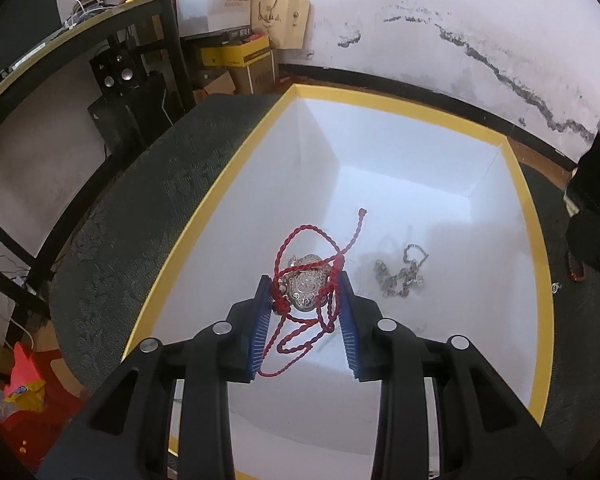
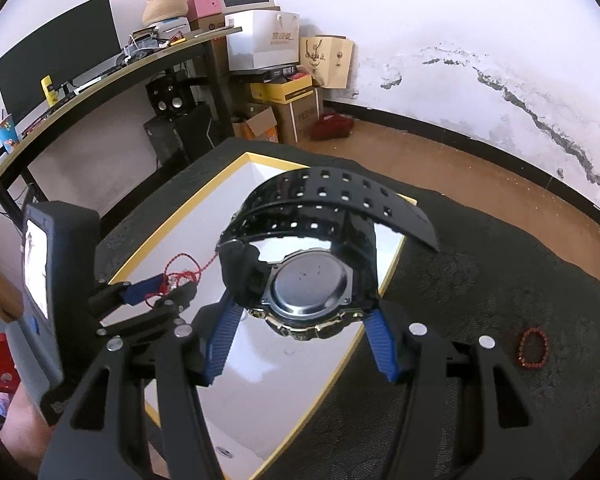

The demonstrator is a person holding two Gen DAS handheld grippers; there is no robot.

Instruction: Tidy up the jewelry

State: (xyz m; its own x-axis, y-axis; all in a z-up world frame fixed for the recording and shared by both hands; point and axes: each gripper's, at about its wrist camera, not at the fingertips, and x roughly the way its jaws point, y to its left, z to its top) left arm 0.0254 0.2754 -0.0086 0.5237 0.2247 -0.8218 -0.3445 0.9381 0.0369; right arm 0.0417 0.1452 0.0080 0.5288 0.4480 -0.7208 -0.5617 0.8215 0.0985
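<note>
On my left wrist view, the left gripper (image 1: pixel 306 292) hangs over the open white box with the yellow rim (image 1: pixel 382 101). Its 2 blue ribbed pads (image 1: pixel 260 328) are closed on a silver pendant (image 1: pixel 307 289) strung on a red twisted cord (image 1: pixel 300 336). The pendant sits squarely between the pads, and the cord loops above it and trails in loose coils below the fingers, over the white floor of the box. Further in, to the right of the pendant, a tangled silver chain (image 1: pixel 400 276) lies on the box floor, apart from the gripper.

On my right wrist view, the right gripper (image 2: pixel 306 320) clamps a black wristwatch (image 2: pixel 308 284) by the sides of its case, 1 blue pad on each side. The watch's steel back faces the camera, a gold-toned bezel shows beneath it, and the perforated black strap (image 2: pixel 340 196) arches up and away over the case. The watch is held in the air above the same box, whose yellow rim (image 2: pixel 172 232) shows to the left. From here I also see the left gripper (image 2: pixel 168 286) at lower left, with the red cord sticking out of it.

The box stands on a dark patterned cloth (image 2: pixel 480 280). A red bead bracelet (image 2: pixel 534 349) lies on that cloth to the right, well apart from the box.
</note>
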